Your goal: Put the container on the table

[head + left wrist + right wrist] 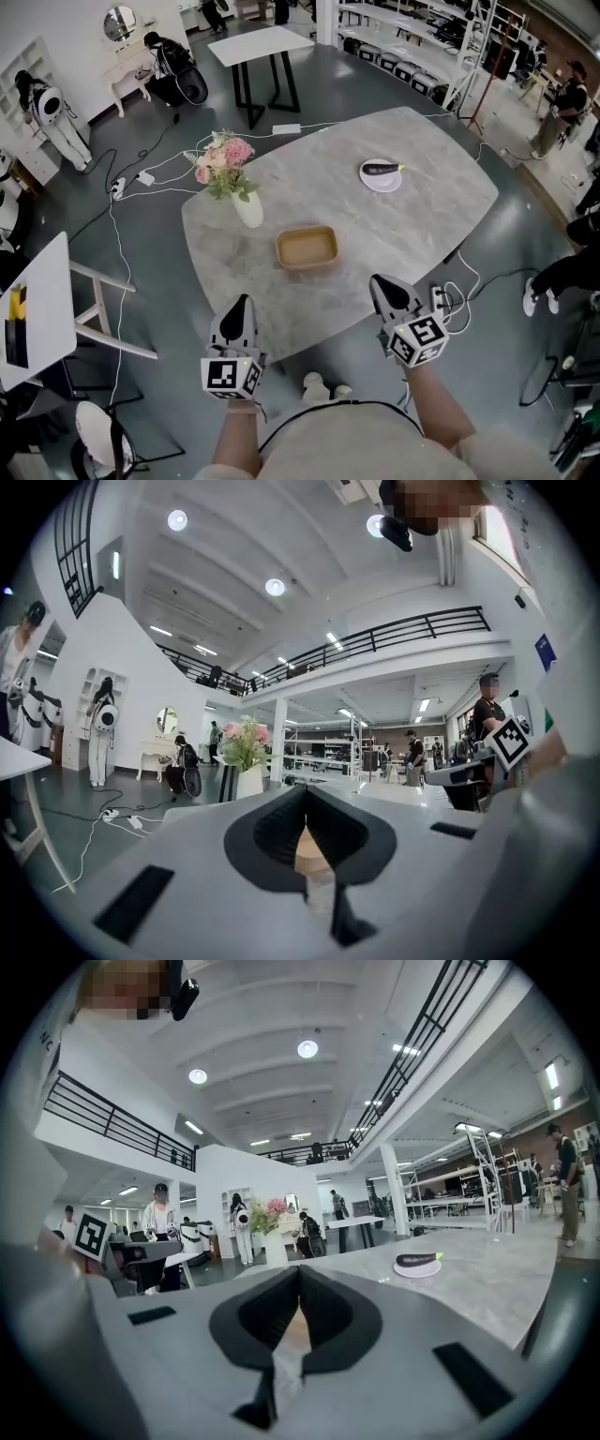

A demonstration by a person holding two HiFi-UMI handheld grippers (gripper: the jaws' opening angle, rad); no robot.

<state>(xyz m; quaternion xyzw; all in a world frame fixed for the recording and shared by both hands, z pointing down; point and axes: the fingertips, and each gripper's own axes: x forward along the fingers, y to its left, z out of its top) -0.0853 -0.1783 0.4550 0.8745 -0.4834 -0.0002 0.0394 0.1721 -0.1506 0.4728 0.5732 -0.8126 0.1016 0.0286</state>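
Note:
A tan rectangular container [307,248] sits upright and empty in the middle of the grey marble table [427,220]. My left gripper [242,302] hovers at the table's near edge, left of and nearer to me than the container, its jaws shut with nothing in them. My right gripper [379,280] hangs at the near edge to the container's right, also shut and empty. In the left gripper view a sliver of the container [307,851] shows behind the closed left gripper [306,790]. In the right gripper view the container [292,1328] peeks out behind the closed right gripper [300,1269].
A white vase of pink flowers [247,207] stands left of the container. A white plate [381,176] with a dark eggplant lies at the far right of the table. Cables trail on the floor, and white tables, chairs and people stand around.

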